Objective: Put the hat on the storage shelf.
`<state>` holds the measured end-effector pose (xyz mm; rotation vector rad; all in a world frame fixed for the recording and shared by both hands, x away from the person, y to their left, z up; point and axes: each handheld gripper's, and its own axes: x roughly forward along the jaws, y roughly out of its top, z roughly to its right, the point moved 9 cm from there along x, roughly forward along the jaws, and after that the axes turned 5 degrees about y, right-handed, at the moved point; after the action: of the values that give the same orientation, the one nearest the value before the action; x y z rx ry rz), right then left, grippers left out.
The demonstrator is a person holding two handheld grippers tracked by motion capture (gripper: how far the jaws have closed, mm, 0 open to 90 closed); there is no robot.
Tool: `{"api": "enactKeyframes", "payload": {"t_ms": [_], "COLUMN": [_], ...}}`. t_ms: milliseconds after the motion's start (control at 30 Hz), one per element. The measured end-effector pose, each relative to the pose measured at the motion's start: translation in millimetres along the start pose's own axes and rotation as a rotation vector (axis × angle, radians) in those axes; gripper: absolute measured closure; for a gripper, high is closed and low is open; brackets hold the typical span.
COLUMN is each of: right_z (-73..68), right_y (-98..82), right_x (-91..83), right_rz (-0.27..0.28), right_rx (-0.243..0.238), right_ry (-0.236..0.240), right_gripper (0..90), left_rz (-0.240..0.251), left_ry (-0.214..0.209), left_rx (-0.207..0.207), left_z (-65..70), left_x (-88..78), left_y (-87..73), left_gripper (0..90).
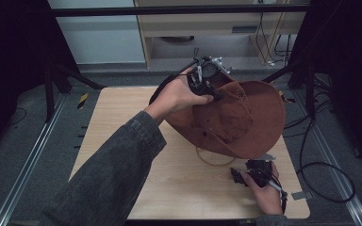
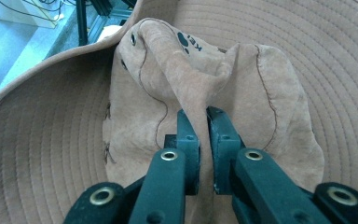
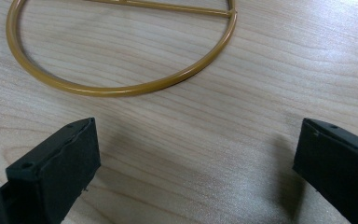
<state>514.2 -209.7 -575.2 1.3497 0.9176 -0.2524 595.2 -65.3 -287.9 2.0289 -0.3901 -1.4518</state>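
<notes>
High view puts the left gripper (image 1: 206,77) at 12 o'clock, pinching the brown hat (image 1: 245,117)'s crown, while the right gripper (image 1: 254,172), jaws spread wide, rests at 5 o'clock beside a yellow ring (image 3: 121,84).

Hat (image 1: 245,113): rust-brown in high view; paler tan suede in my left gripper view, brim stitched in concentric rings, crown with dark seam lines, a black paw print and black lettering. My left gripper (image 2: 204,140): black, brass-coloured rivets. My right gripper (image 3: 196,163): black. Ring (image 3: 121,70): mustard yellow, glossy. Table (image 1: 179,183): pale wood, fine straight grain. My sleeve (image 1: 113,174): dark grey denim. Floor (image 1: 23,141): grey. Tape (image 1: 82,100) on it: yellow-black striped.
</notes>
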Motion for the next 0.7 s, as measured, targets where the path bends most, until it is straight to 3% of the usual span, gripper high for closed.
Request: {"api": "enactKeyframes", "payload": {"t_ms": [700], "right_z": [0.2], "right_y": [-0.1], "right_x": [-0.1], "right_rz": [-0.001], "right_rx": [-0.001], "right_ry": [-0.001], "right_gripper": [0.4], "left_rz": [0.024], "left_ry": [0.020], "left_rx": [-0.006], "left_z": [-1.9], "left_x": [-2.3], "left_y": [0.6], "left_gripper": [73.8]}}
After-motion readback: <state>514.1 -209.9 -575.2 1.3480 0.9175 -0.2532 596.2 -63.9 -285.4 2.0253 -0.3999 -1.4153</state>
